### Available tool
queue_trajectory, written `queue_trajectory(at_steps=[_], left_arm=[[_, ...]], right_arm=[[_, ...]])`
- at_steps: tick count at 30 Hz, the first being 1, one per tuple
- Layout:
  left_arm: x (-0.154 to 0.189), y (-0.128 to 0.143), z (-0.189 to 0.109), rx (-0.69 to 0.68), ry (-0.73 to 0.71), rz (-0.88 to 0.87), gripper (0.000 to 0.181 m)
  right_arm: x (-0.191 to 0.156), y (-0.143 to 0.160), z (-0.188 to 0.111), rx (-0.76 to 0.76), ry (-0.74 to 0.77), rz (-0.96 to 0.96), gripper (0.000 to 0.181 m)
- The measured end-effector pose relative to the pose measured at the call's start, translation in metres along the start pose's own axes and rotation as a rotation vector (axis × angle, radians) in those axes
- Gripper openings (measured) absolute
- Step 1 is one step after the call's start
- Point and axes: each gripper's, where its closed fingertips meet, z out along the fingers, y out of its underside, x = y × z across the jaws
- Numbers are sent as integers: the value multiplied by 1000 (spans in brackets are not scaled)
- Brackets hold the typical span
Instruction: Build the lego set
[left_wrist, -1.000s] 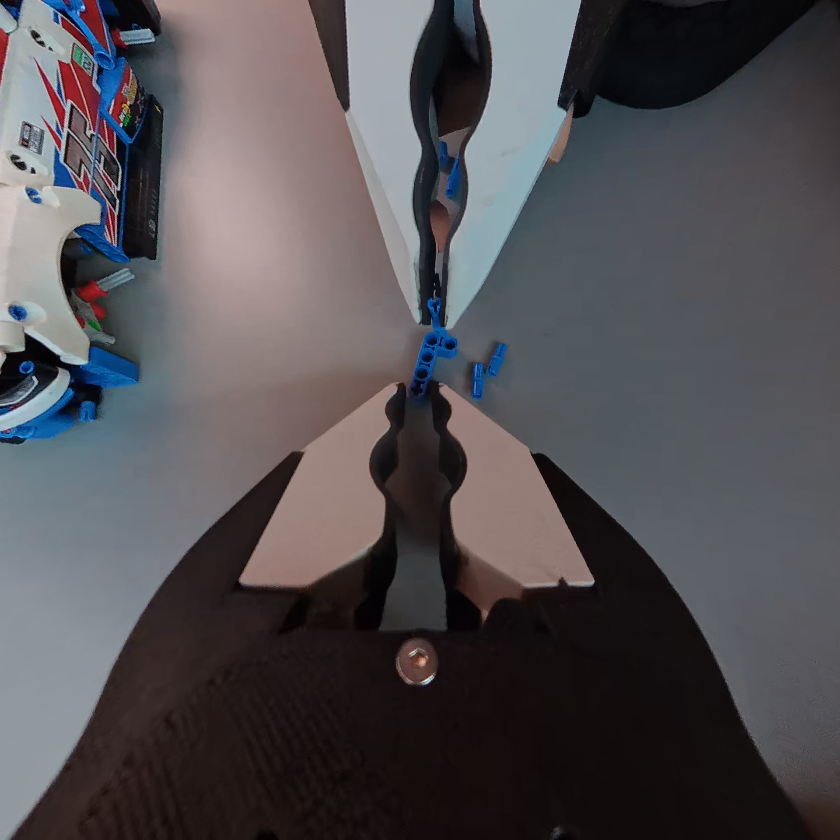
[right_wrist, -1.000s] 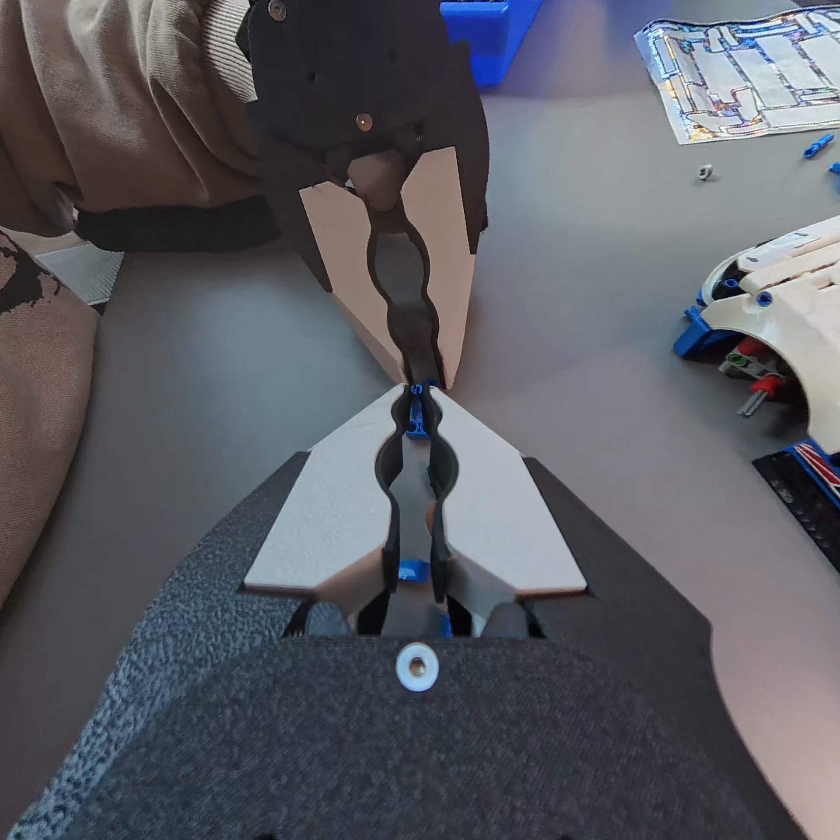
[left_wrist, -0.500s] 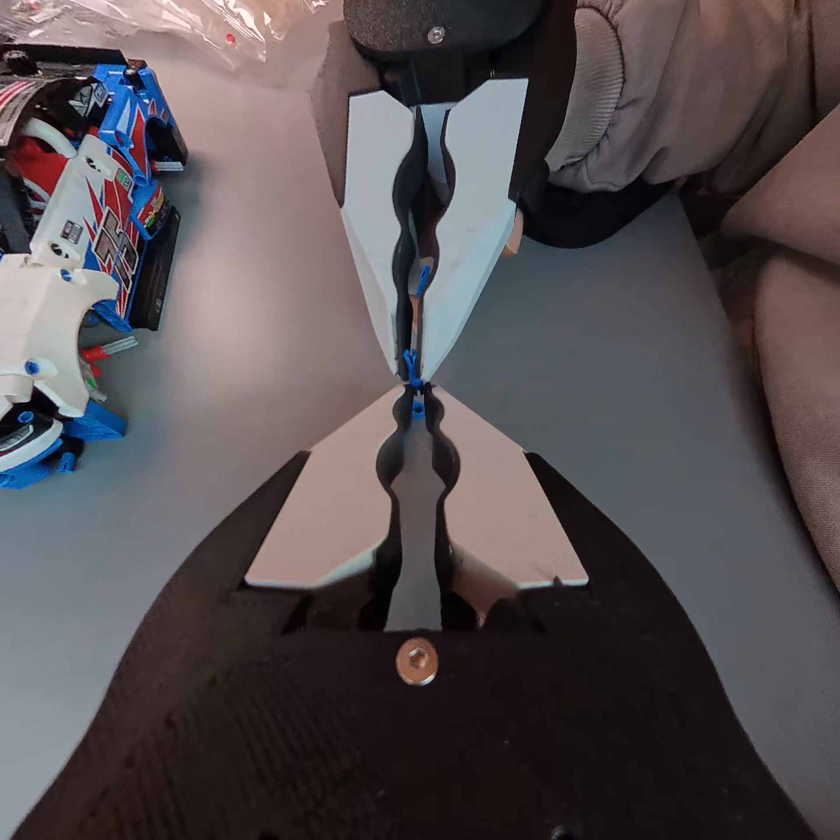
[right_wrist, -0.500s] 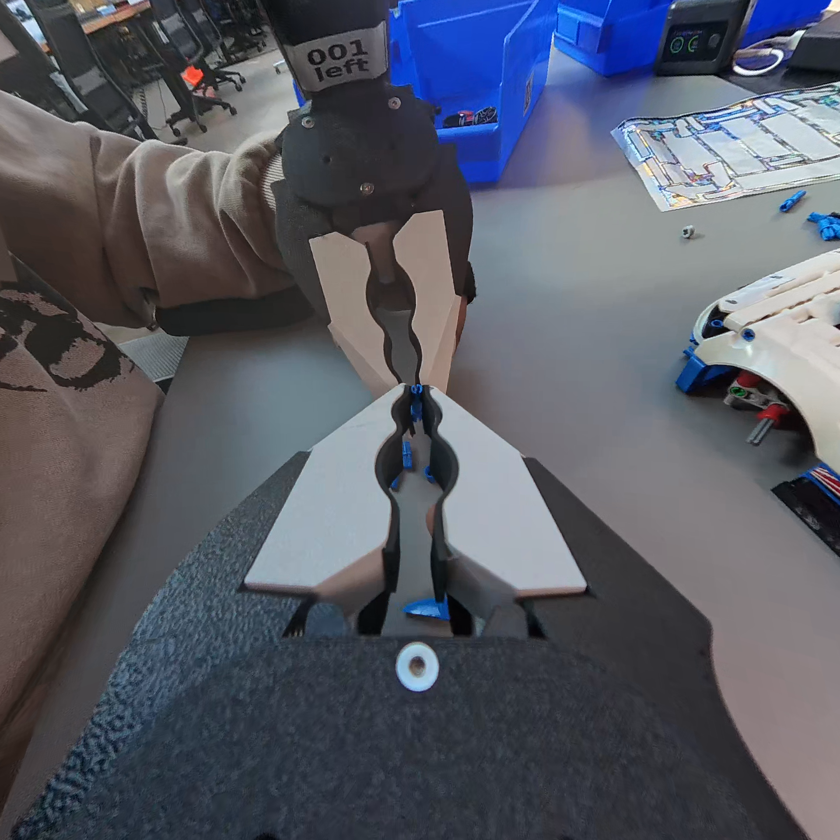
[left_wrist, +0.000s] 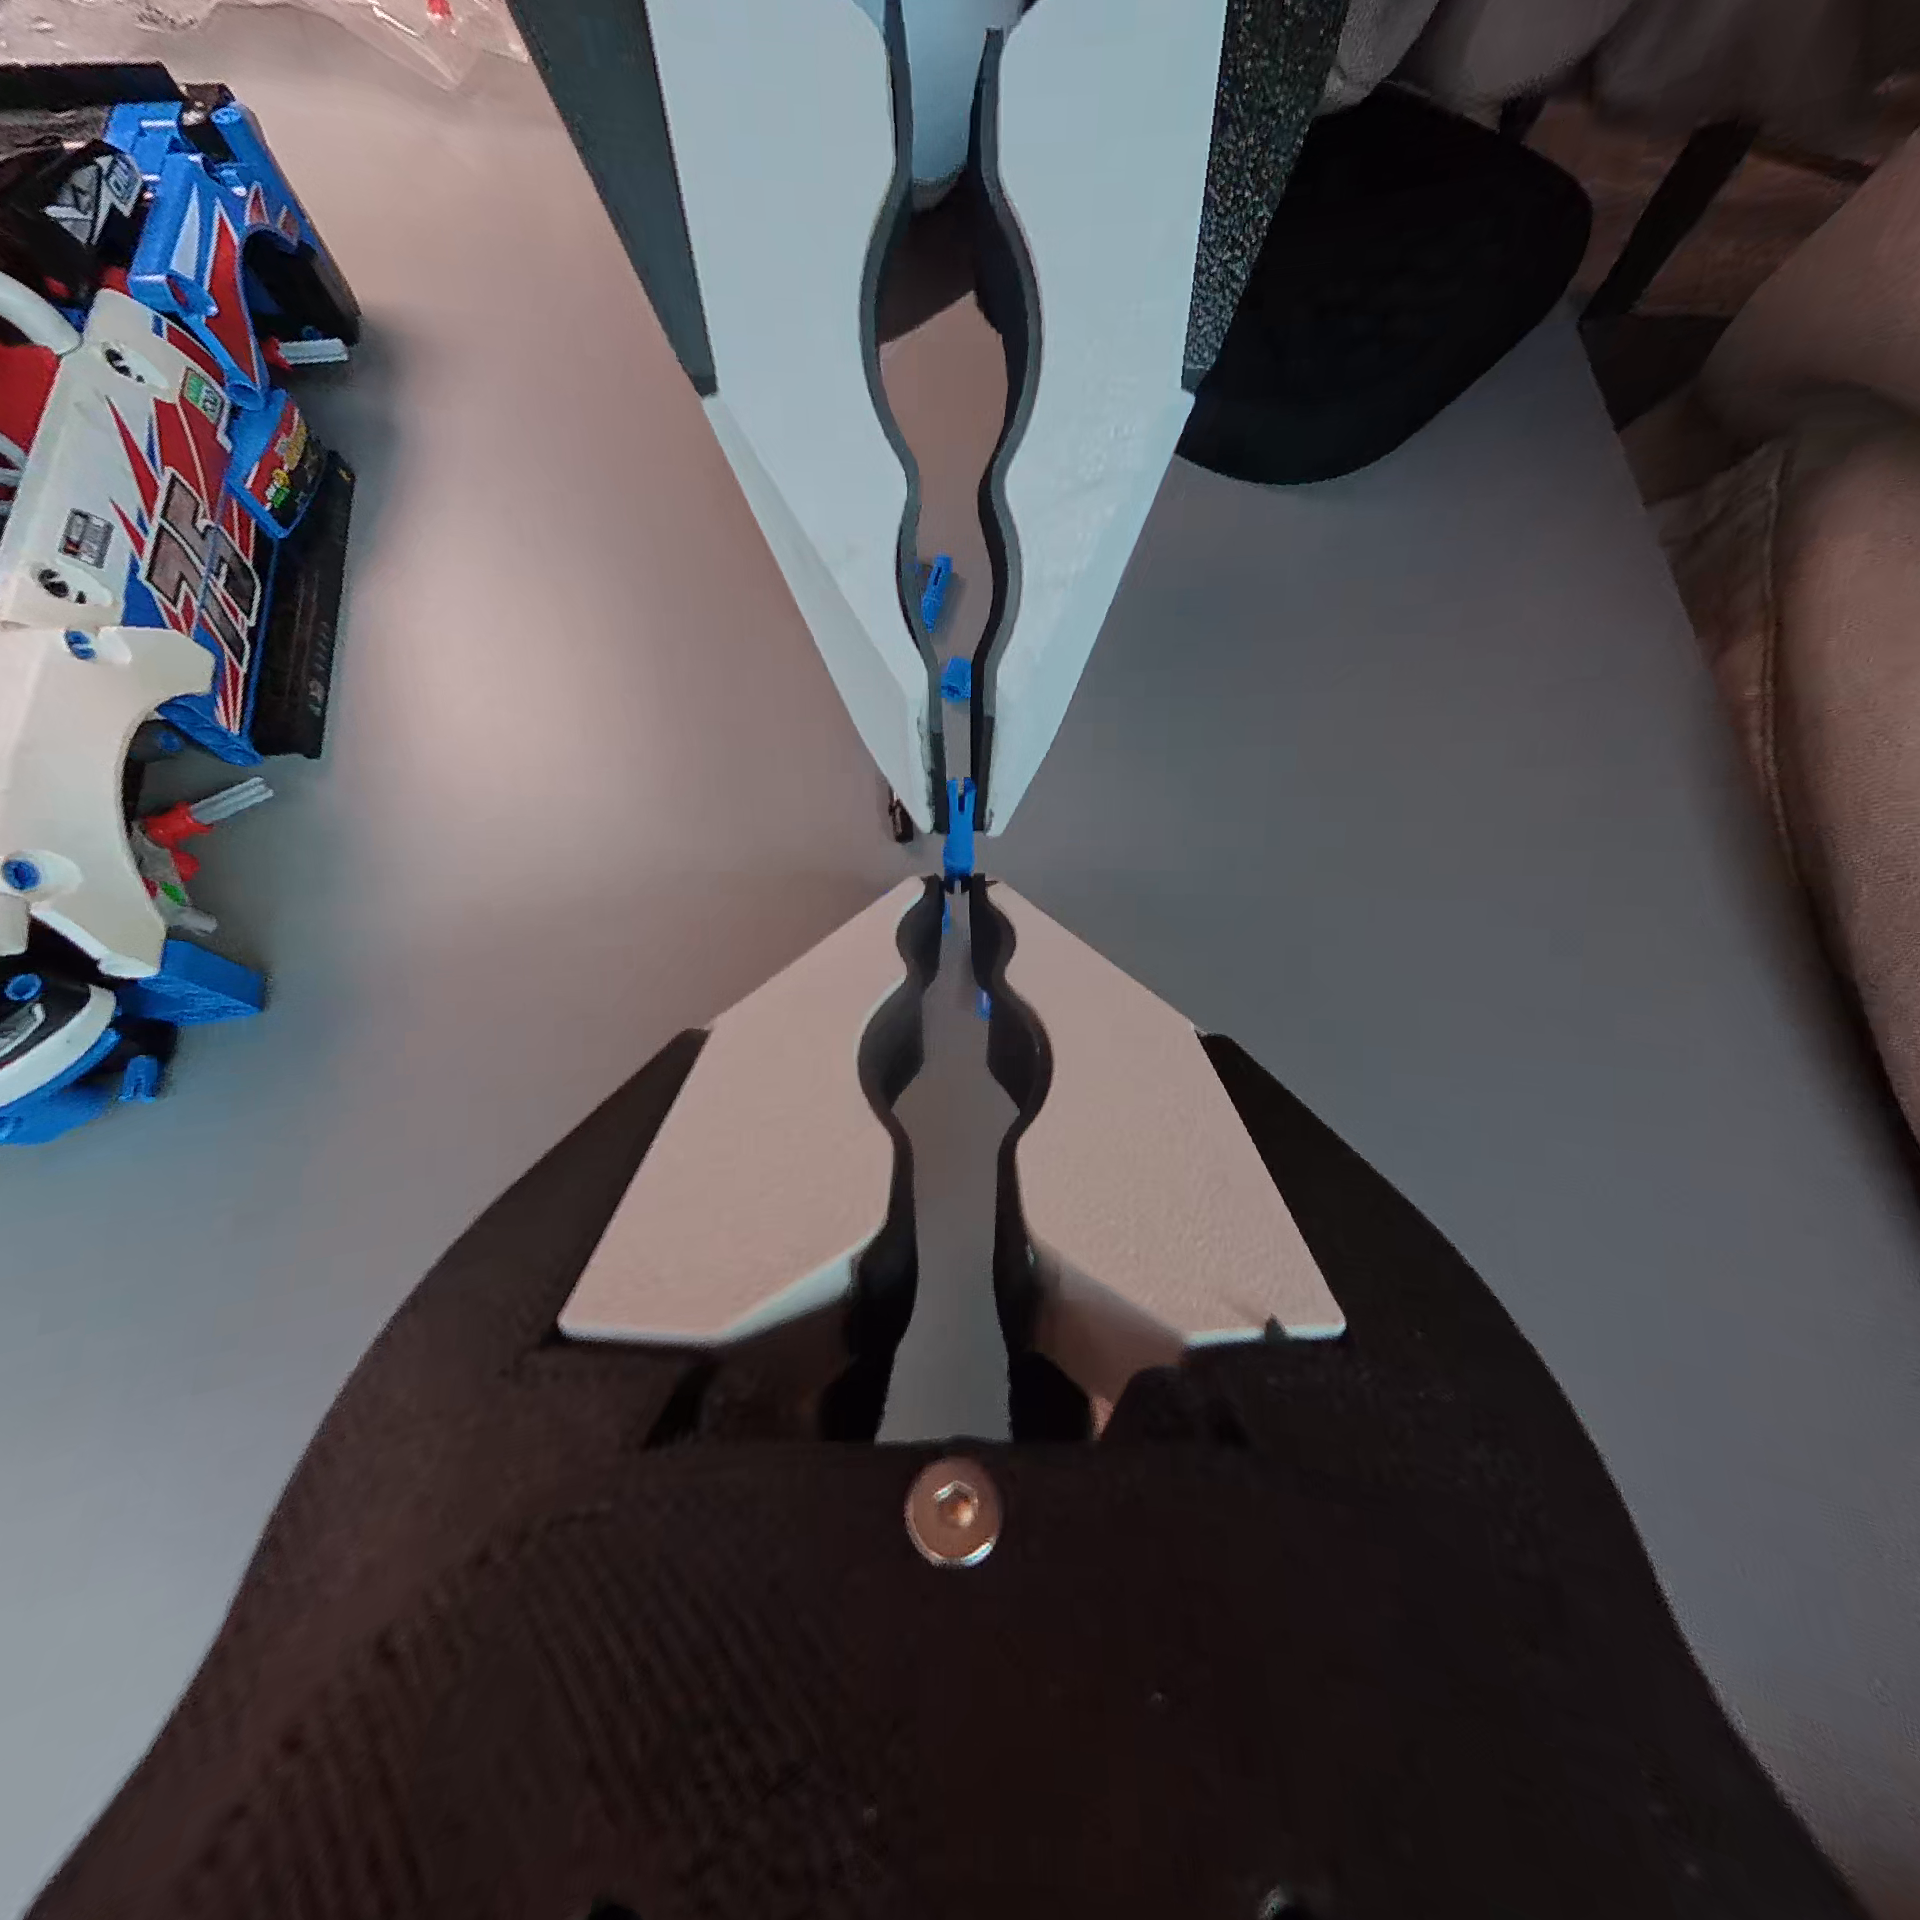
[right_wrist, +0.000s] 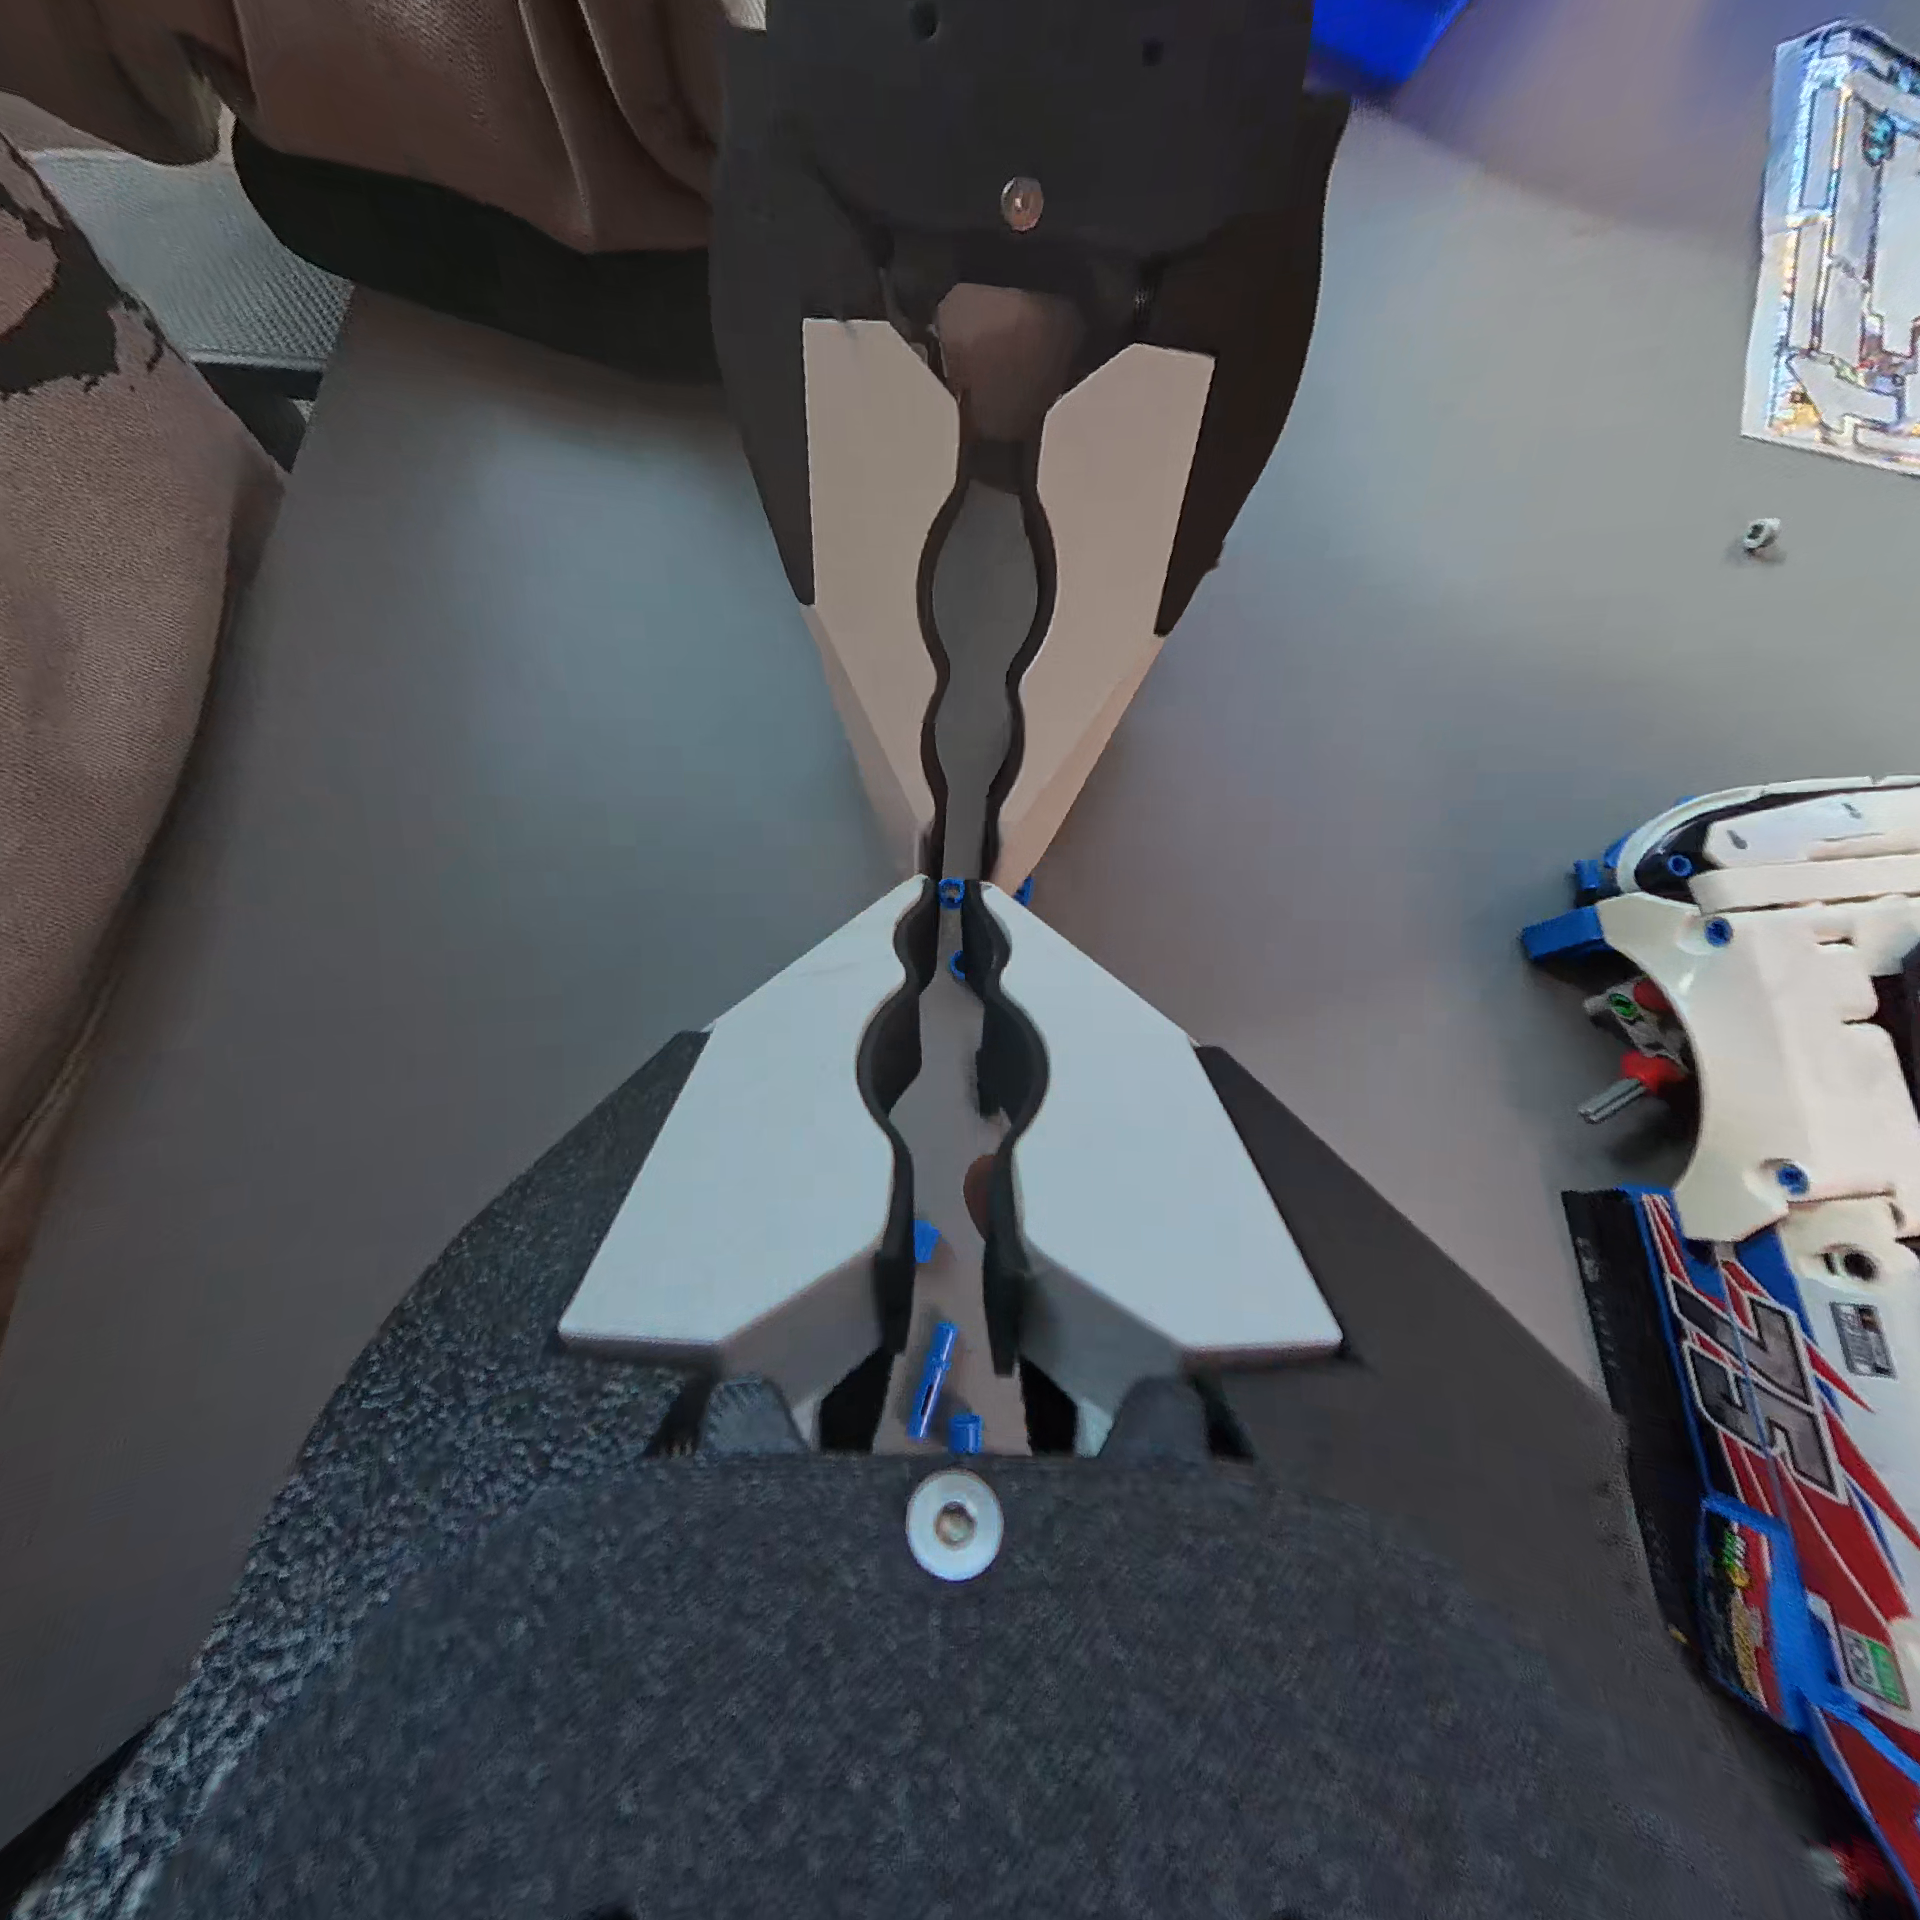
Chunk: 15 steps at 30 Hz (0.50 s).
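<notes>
My left gripper is shut on a small blue beam, seen edge-on between its tips. My right gripper is shut on a short blue pin. The two grippers meet tip to tip above the grey table, and the pin's end touches the beam. In the right wrist view the left gripper comes in from the top and the pin's end shows at the right gripper's tips. In the left wrist view the right gripper comes in from the top.
The part-built white, blue and red lego car lies to the left; in the right wrist view it is on the right. Loose blue pins lie on the table under the grippers. An instruction sheet is far right. A person's sleeve is behind. My two grippers' fingertips are within a few centimetres of each other.
Both grippers stay tip to tip and shut. The views tilted up and then back down toward the table. The beam now shows edge-on, with the pin pressed closer to it.
</notes>
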Motion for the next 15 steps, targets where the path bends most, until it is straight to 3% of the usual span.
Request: queue_trajectory(at_steps=[2,4,15], left_arm=[[-12,9,-4,-46,-58,7,22],[-19,18,-7,-76,-75,1,31],[-17,25,7,-115,-83,37,15]], right_arm=[[5,5,-1,-62,18,27,1],[7,11,2,-129,28,50,1],[5,24,18,-250,48,104,1]])
